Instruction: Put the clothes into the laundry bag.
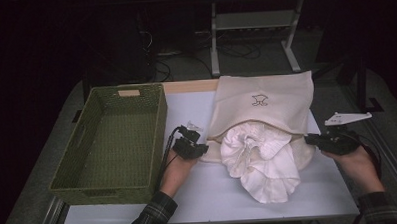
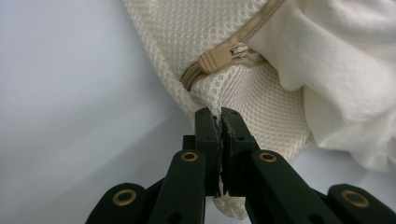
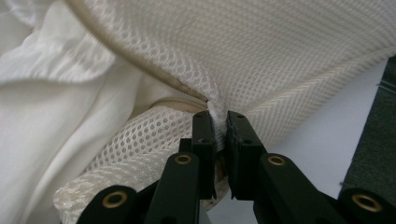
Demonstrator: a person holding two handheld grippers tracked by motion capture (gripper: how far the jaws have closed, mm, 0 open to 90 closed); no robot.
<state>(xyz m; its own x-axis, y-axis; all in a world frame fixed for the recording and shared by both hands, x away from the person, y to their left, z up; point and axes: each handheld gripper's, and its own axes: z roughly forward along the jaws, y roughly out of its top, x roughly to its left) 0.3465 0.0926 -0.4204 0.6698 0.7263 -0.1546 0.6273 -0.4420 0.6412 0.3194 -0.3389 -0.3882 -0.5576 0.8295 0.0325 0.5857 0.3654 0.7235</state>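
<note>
The mesh bag (image 1: 260,107) lies on the white bench (image 1: 209,191), beside the green basket (image 1: 112,140). The left gripper (image 1: 200,142) and right gripper (image 1: 310,138) each pinch one corner of its open mouth in tight jaws. The white cloth (image 1: 260,160) is only half out, so emptying probably isn't finished.

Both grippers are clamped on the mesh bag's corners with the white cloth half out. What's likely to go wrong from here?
1. The left gripper pinches only a thin fold of the mesh bag right by the zipper pull; it may slip or strain the zipper.
2. The right gripper also bites a small bunch of mesh, so a tug could free it.
3. The white cloth hangs out of the mouth; lifting might spill it onto the table, short of the green basket.
</note>
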